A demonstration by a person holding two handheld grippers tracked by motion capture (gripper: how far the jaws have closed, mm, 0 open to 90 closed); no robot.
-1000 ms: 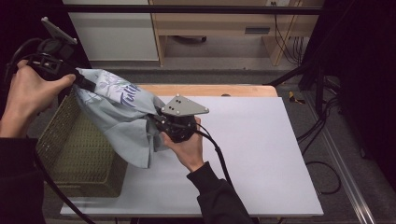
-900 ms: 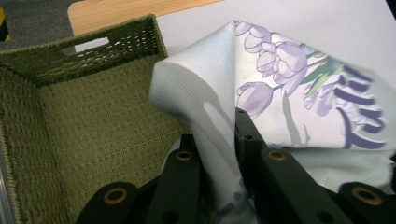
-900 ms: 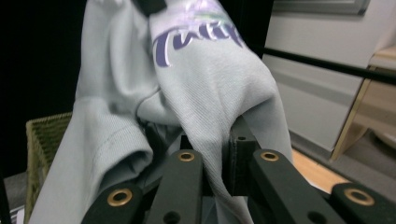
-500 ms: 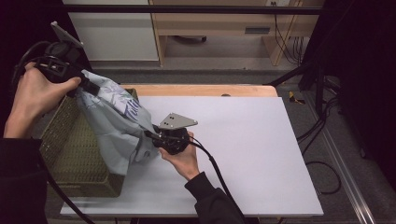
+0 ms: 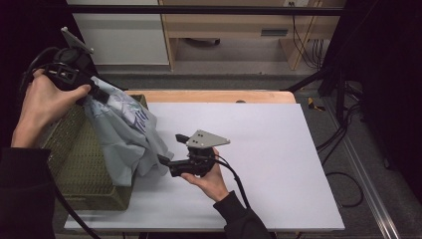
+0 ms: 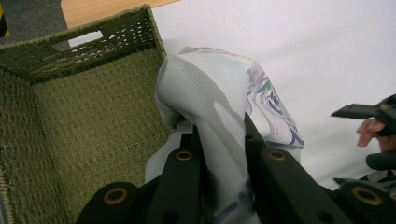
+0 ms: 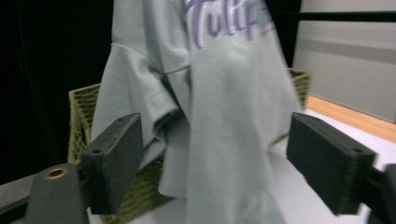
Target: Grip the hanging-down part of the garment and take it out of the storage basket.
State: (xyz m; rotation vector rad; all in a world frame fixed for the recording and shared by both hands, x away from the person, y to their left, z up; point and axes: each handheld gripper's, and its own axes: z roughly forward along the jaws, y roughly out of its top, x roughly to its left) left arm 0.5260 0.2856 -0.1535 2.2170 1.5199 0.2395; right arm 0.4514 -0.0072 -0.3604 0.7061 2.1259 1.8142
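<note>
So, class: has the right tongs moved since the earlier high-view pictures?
Yes. The right tongs have slid toward the table's near edge, away from the wooden strip; their jaws have just been opening, letting go of the shirt.

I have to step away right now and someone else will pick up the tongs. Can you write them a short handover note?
Left tongs: shut on the pale grey T-shirt, holding it up over the green woven basket.
Right tongs: jaws have just been opening and stand wide, free of the shirt, low over the white table beside the hanging cloth.
Done: shirt lifted, one grip released.
Left: the shirt's lower part drapes over the basket's rim onto the table; probably lower it fully into the basket, then open the left tongs.
</note>
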